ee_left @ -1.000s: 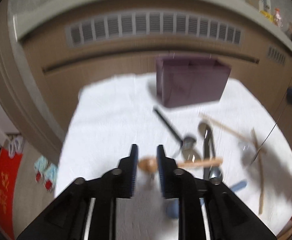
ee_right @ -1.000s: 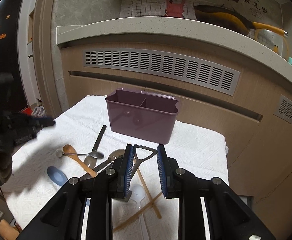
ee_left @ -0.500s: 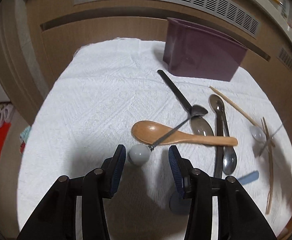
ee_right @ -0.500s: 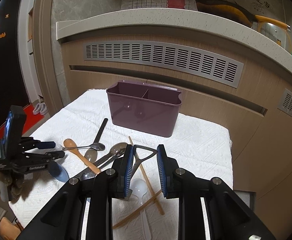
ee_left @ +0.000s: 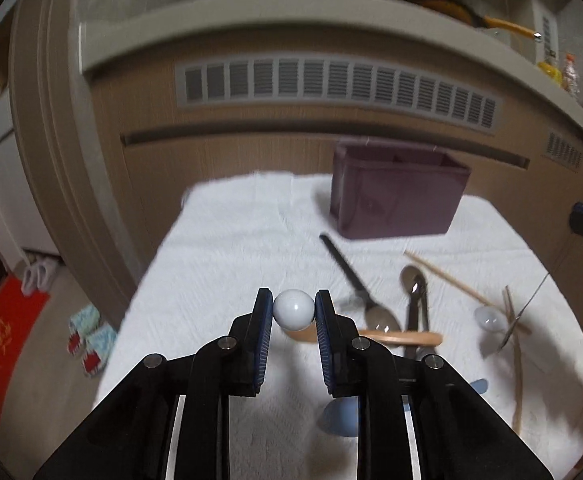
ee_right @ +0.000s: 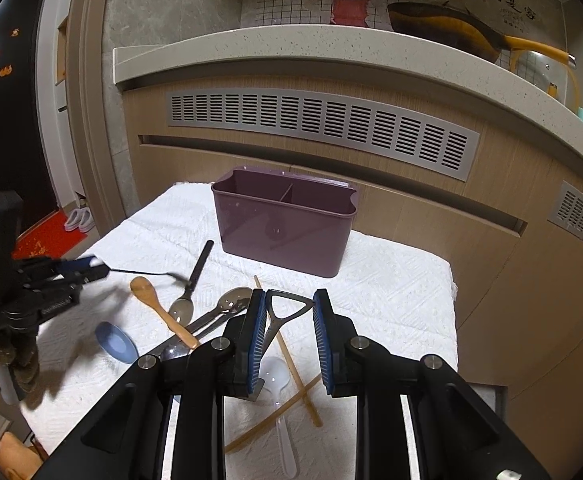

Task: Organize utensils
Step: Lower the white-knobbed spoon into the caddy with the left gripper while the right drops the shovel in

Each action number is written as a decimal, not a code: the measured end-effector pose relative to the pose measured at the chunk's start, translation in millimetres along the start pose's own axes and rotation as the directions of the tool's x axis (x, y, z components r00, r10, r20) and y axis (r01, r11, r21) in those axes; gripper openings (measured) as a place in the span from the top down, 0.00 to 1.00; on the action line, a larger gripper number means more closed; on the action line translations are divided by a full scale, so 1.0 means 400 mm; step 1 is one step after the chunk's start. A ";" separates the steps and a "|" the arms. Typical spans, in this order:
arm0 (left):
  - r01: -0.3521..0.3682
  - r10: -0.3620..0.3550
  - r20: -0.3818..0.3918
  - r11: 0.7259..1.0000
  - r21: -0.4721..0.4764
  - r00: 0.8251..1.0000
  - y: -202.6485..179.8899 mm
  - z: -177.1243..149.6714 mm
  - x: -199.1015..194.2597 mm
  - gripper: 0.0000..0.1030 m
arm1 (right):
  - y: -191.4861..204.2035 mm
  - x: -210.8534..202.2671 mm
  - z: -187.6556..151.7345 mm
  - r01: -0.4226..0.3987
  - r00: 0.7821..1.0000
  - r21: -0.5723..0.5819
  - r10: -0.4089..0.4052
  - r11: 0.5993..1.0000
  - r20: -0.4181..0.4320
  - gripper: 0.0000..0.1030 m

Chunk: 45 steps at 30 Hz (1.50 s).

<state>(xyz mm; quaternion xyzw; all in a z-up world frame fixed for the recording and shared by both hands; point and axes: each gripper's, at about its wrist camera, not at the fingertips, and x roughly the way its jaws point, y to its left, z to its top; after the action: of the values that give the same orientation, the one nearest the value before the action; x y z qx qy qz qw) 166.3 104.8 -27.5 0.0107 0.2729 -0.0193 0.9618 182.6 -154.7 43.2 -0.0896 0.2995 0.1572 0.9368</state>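
Blurring softens most of the left wrist view, so the utensils on the white cloth read only as shapes there. The left gripper has just been closing and now clamps a pale round ball between its pads; the right wrist view shows a thin dark rod running from that gripper, its far end smeared. The right gripper pinches a grey metal utensil with a triangular loop end, the lower part hidden behind the fingers. The purple two-compartment caddy stands upright at the cloth's far side. Before it lie a wooden spoon, metal spoons, chopsticks, a blue spoon and a clear spoon.
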 end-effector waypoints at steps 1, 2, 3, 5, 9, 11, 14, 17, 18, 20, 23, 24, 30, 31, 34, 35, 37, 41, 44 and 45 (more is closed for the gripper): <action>0.001 -0.001 0.022 1.000 0.009 1.000 -0.006 0.010 -0.016 0.78 | 0.002 -0.003 0.001 0.000 1.000 -0.003 0.000 1.000 0.004 0.79; 0.006 -0.007 0.043 1.000 0.016 0.999 -0.013 0.021 -0.033 0.78 | 0.004 -0.009 0.003 0.000 1.000 -0.006 0.000 1.000 0.010 0.79; 0.014 -0.015 0.060 1.000 0.020 0.998 -0.020 0.031 -0.048 0.78 | 0.006 -0.013 0.005 0.000 1.000 -0.008 0.000 1.000 0.014 0.79; 0.026 -0.029 0.088 0.999 0.029 0.996 -0.033 0.044 -0.076 0.78 | 0.008 -0.023 0.009 -0.001 1.000 -0.010 0.001 1.000 0.025 0.79; 0.057 -0.066 0.141 0.996 0.065 0.988 -0.069 0.079 -0.128 0.78 | 0.009 -0.043 0.020 -0.004 0.999 -0.014 0.004 1.000 0.042 0.79; 0.075 -0.089 0.161 0.993 0.088 0.983 -0.089 0.108 -0.151 0.78 | 0.006 -0.054 0.033 -0.006 0.999 -0.013 0.006 1.000 0.051 0.79; 0.080 -0.105 0.198 0.988 0.132 0.975 -0.118 0.173 -0.184 0.78 | -0.001 -0.078 0.073 -0.001 0.996 -0.019 0.003 1.000 0.084 0.79; 0.071 -0.110 0.225 0.982 0.174 0.968 -0.144 0.268 -0.207 0.78 | -0.008 -0.112 0.136 0.033 0.989 -0.049 -0.025 0.998 0.145 0.79; 0.066 -0.108 0.230 0.981 0.183 0.967 -0.149 0.300 -0.210 0.78 | -0.012 -0.122 0.165 0.048 0.985 -0.058 -0.038 0.997 0.167 0.79; 0.047 -0.100 0.251 0.976 0.211 0.963 -0.161 0.369 -0.213 0.78 | -0.028 -0.138 0.239 0.081 0.975 -0.076 -0.063 0.994 0.212 0.79; -0.008 -0.071 0.289 0.965 0.261 0.955 -0.187 0.451 -0.194 0.78 | -0.057 -0.142 0.339 0.141 0.958 -0.083 -0.114 0.987 0.265 0.79; -0.022 -0.061 0.292 0.961 0.274 0.954 -0.196 0.478 -0.174 0.78 | -0.071 -0.137 0.367 0.152 0.954 -0.078 -0.125 0.985 0.273 0.79; -0.038 -0.048 0.249 0.943 0.329 0.967 -0.233 0.572 -0.033 0.78 | -0.113 -0.051 0.491 0.203 0.940 -0.078 -0.173 0.976 0.293 0.79; -0.029 -0.053 0.232 0.941 0.337 0.971 -0.237 0.581 -0.005 0.78 | -0.117 -0.034 0.500 0.211 0.939 -0.079 -0.179 0.974 0.294 0.79; -0.017 -0.057 0.193 0.934 0.358 0.980 -0.245 0.586 0.071 0.78 | -0.130 0.044 0.518 0.213 0.943 -0.080 -0.183 0.974 0.276 0.79; -0.012 -0.058 0.180 0.931 0.364 0.982 -0.247 0.585 0.098 0.78 | -0.133 0.075 0.517 0.213 0.946 -0.079 -0.185 0.974 0.266 0.79; 0.009 -0.067 0.153 0.935 0.356 0.986 -0.248 0.577 0.152 0.78 | -0.136 0.135 0.506 0.211 0.952 -0.082 -0.186 0.974 0.241 0.79; 0.057 -0.086 0.068 0.937 0.344 0.994 -0.256 0.539 0.263 0.78 | -0.148 0.267 0.462 0.186 0.973 -0.074 -0.174 0.980 0.149 0.79; 0.093 -0.097 -0.005 0.940 0.328 0.995 -0.264 0.503 0.346 0.78 | -0.156 0.360 0.418 0.155 0.987 -0.065 -0.150 0.986 0.064 0.79; 0.106 -0.102 -0.031 0.941 0.320 0.994 -0.267 0.492 0.372 0.78 | -0.158 0.379 0.406 0.145 0.989 -0.060 -0.143 0.988 0.044 0.79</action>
<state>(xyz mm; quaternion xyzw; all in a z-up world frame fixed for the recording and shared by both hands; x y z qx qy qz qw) 391.3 -12.6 60.8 0.1529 0.2728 -0.1140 0.9430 408.1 -134.6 89.0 -0.1374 0.2684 0.1003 0.9482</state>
